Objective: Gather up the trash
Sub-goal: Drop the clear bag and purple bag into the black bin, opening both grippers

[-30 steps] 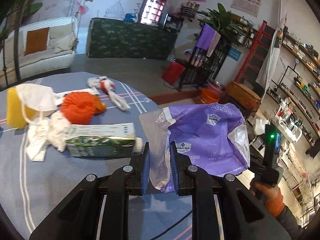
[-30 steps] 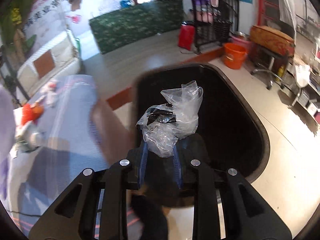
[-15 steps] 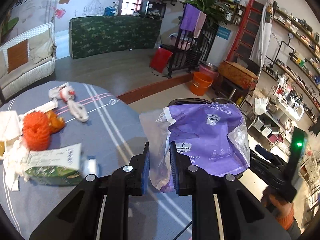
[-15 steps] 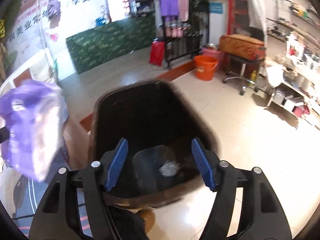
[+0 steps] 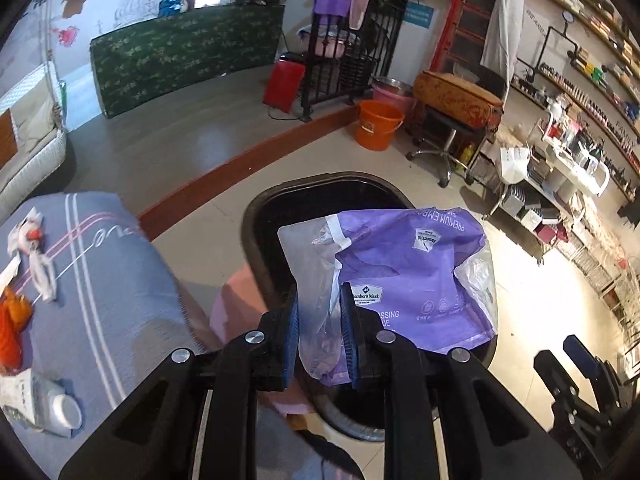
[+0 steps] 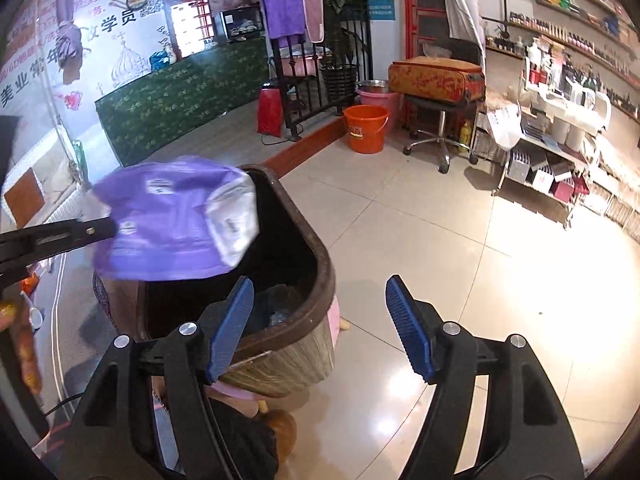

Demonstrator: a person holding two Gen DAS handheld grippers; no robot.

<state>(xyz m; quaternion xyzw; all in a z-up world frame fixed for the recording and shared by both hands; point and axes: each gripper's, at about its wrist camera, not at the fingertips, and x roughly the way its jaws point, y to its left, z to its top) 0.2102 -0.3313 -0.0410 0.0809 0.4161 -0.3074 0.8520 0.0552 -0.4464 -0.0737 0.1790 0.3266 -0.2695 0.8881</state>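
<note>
Now L gripper (image 5: 319, 332) clamps purple bag (image 5: 416, 280), R gripper (image 6: 320, 324) — wide, empty

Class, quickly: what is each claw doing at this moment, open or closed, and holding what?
Left claw: closed on the purple plastic bag, over the black bin.
Right claw: open, holding nothing, jaws just opened.

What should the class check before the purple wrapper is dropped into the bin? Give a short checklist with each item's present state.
1. Left tongs grip the purple wrapper: ok.
2. Wrapper over the bin mouth: ok.
3. Right tongs open and empty: ok.
4. Right tongs out of the drop path: cannot tell, one finger lies across the rim.
5. Room left in the bin: ok.
</note>
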